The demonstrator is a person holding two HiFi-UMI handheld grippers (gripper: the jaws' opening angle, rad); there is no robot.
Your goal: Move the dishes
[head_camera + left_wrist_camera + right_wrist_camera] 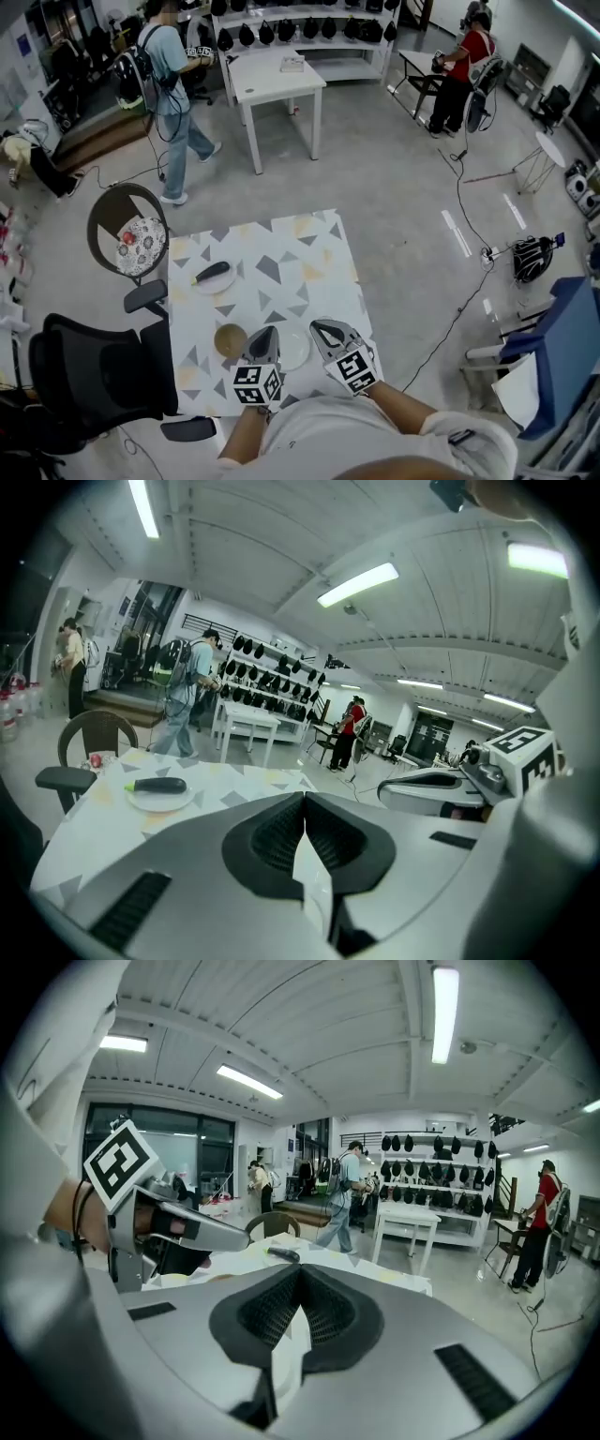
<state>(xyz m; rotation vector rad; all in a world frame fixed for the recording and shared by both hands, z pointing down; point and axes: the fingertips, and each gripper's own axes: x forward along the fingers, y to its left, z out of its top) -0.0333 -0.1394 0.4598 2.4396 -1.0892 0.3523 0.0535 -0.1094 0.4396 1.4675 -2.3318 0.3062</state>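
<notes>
Grey tongs both fully closed, empty: left tongs [266,331] and right tongs [319,326] flank plate [296,352] on bench [281,251].

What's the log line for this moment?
left hand-held gripper: shut, empty | right hand-held gripper: shut, empty | eggplant: on far plate | brown bowl, near white plate: on table

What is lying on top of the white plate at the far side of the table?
One dark eggplant with a green stem end lies across the plate. The plate's middle under it is covered and cannot be seen.
</notes>
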